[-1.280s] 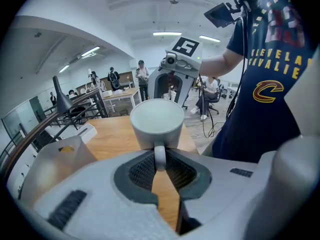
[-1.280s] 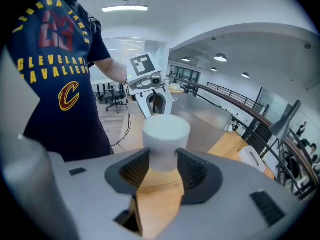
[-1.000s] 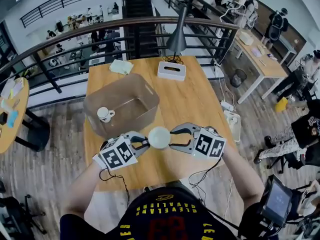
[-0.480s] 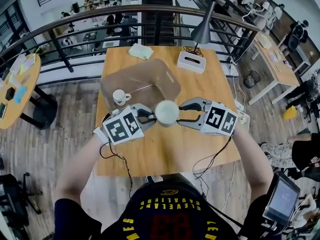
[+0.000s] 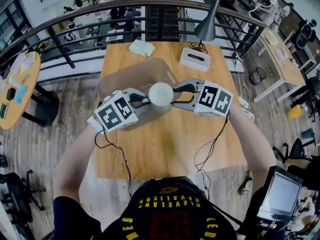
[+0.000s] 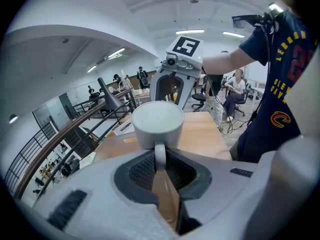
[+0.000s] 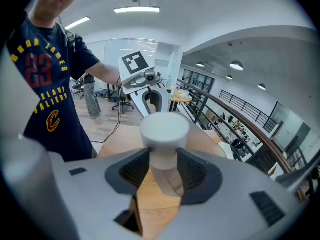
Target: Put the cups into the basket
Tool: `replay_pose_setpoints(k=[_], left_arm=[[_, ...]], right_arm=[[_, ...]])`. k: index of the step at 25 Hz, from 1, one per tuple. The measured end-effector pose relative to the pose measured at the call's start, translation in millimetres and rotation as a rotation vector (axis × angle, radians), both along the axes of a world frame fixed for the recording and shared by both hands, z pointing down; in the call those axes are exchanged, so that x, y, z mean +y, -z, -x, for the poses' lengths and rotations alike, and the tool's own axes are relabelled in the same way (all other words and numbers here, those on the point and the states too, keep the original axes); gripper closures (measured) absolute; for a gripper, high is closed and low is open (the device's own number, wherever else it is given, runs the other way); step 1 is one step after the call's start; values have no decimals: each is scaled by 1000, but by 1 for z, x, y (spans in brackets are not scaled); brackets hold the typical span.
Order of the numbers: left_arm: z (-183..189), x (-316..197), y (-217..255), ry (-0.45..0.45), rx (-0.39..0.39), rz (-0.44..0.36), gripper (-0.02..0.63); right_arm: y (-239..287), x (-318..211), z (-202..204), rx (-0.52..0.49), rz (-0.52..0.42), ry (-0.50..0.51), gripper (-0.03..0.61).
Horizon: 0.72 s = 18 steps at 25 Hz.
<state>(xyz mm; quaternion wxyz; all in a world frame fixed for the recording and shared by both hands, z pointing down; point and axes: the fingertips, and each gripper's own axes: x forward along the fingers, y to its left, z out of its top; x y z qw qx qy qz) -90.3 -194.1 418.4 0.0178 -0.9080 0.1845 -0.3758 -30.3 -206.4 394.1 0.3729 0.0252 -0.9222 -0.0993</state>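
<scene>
A white cup (image 5: 161, 94) hangs in the air over the near right edge of the translucent basket (image 5: 131, 75). My left gripper (image 5: 145, 102) is shut on the cup's handle (image 6: 160, 156), which sits pinched between its jaws, with the cup (image 6: 156, 125) just ahead. My right gripper (image 5: 174, 96) comes in from the other side. Its pads flank the cup's body (image 7: 163, 139) and touch it on both sides. The left gripper's marker cube (image 5: 114, 115) covers the basket's near left corner.
On the wooden table (image 5: 165, 144), a white tissue box (image 5: 195, 59) and a desk lamp (image 5: 209, 26) stand at the far right. A folded cloth (image 5: 141, 47) lies at the far edge. Behind the table runs a railing (image 5: 75, 14). Cables (image 5: 117, 159) trail from both grippers.
Both grippers have carried the cup away from the person, from above the bare table to above the basket's near edge. The small cup seen inside the basket is now hidden.
</scene>
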Motion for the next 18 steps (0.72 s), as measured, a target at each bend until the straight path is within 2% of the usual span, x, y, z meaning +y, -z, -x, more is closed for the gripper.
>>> replay_pose_setpoints(k=[9,18], left_arm=[[8,-48,-20,71,-11,-7,565],[15,-73,-34,112,28,-6,568]], right_arm=[[-25,-49,7,46,-4,19,400],[-45,-79,11,-1,33,-2,400]])
